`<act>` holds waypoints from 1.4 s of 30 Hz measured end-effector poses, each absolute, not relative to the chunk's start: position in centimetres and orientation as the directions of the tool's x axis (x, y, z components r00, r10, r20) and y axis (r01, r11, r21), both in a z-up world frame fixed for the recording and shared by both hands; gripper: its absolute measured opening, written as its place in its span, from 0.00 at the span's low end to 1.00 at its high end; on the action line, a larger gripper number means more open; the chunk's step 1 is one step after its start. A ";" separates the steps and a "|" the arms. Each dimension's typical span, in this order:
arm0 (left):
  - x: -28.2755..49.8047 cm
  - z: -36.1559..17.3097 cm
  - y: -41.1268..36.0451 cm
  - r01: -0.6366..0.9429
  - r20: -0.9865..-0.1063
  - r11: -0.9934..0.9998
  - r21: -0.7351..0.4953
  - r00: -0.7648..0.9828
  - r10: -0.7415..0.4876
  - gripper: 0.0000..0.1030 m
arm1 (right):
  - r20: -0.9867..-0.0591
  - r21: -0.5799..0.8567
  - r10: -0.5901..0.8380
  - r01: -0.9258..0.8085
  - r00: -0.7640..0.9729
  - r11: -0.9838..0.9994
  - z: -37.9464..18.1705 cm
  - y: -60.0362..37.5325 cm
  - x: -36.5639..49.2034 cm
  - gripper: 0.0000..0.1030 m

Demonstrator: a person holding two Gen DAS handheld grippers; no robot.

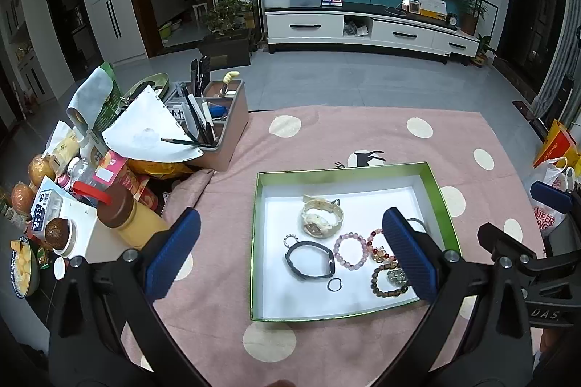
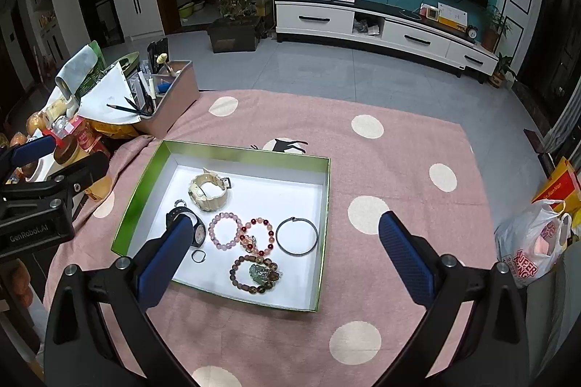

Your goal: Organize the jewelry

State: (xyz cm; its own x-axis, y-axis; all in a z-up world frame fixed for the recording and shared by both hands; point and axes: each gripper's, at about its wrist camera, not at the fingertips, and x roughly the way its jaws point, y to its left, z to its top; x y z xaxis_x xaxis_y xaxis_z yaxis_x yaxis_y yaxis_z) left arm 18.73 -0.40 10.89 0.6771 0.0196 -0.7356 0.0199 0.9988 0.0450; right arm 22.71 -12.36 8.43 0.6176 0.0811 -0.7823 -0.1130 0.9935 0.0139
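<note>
Cream watch (image 2: 209, 191) on side, band looped.

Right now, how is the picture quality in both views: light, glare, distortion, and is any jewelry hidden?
Left wrist view: strong fisheye bending, dark corners, bright white tray floor, and the open left tool has a finger covering the metal bangle. Right wrist view: same bending, the bangle shows whole, the open right tool hides part of the black watch.

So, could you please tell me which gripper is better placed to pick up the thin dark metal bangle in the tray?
Probably the right gripper: the thin dark metal bangle lies between its open fingers, while the left gripper's finger covers it.
</note>
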 end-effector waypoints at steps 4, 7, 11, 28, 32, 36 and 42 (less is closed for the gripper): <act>18.8 10.7 -0.3 0.020 -0.739 0.999 0.048 0.673 0.023 0.98 | -0.782 0.014 0.081 -0.113 0.618 0.993 8.4 -12.4 22.7 0.99; 18.8 10.6 -0.2 0.019 -0.740 0.999 0.045 0.673 0.021 0.98 | -0.781 0.012 0.079 -0.113 0.619 0.994 8.4 -12.3 22.7 0.99; 18.8 10.6 -0.2 0.018 -0.737 0.999 0.047 0.675 0.022 0.98 | -0.783 0.012 0.078 -0.110 0.617 0.994 8.1 -12.6 22.8 0.99; 18.9 10.5 -0.1 0.005 -0.731 0.998 0.056 0.682 0.038 0.98 | -0.785 0.009 0.074 -0.107 0.615 0.994 7.7 -12.9 23.0 0.99; 18.9 10.4 0.0 0.002 -0.733 0.999 0.051 0.679 0.036 0.98 | -0.786 0.009 0.075 -0.109 0.614 0.994 7.6 -12.9 23.1 0.99; 19.0 10.3 0.1 -0.007 -0.740 0.999 0.049 0.671 0.041 0.98 | -0.786 0.010 0.076 -0.110 0.614 0.994 7.5 -12.8 23.0 0.99; 19.3 10.0 0.4 -0.015 -0.753 0.999 0.036 0.657 0.037 0.98 | -0.786 0.007 0.071 -0.106 0.614 0.994 7.5 -12.7 23.0 0.99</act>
State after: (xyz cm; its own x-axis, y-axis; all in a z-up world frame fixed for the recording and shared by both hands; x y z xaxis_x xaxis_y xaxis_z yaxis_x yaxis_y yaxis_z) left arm 19.26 0.44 9.96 0.6573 0.0370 -0.7527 -0.0152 0.9992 0.0359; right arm 23.00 -12.65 7.47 0.6144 0.0705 -0.7858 -0.1057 0.9944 0.0066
